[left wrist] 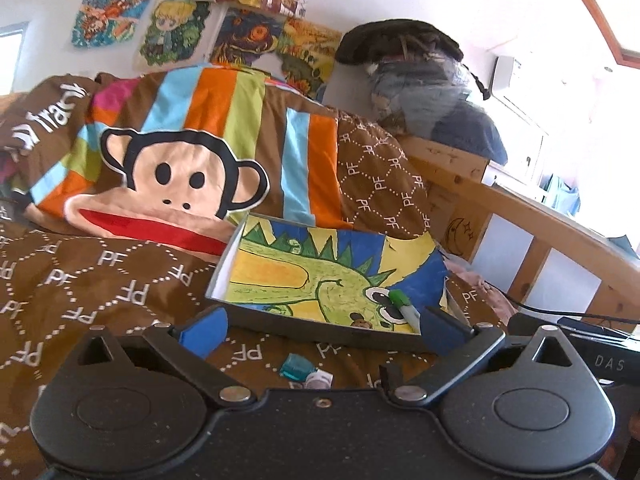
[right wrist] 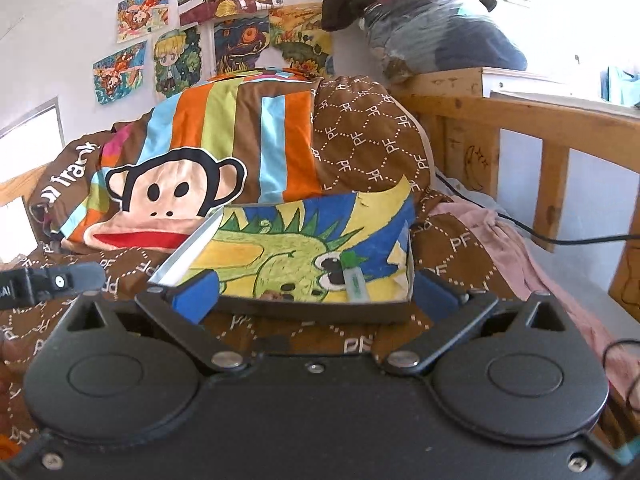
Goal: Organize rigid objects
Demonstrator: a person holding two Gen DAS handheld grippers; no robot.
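A shallow grey box [left wrist: 280,322] lined with a green dragon drawing rests on the brown bedspread. Inside it, near the right front corner, lies a marker with a green cap [left wrist: 404,306]. My left gripper [left wrist: 320,330] is open, its blue fingertips straddling the box's front wall with nothing between them. Just in front of the box on the bedspread lie a small teal piece [left wrist: 294,368] and a small white piece [left wrist: 320,380]. My right gripper [right wrist: 316,296] is also open and empty, facing the same box [right wrist: 312,312] and marker [right wrist: 354,276] from close in front.
A striped monkey-face pillow [left wrist: 180,176] lies behind the box. The wooden bed rail [right wrist: 520,116] runs along the right, with a black cable [right wrist: 520,224] and pink cloth [right wrist: 492,240] beside it. The left gripper's finger [right wrist: 86,274] shows at the left edge.
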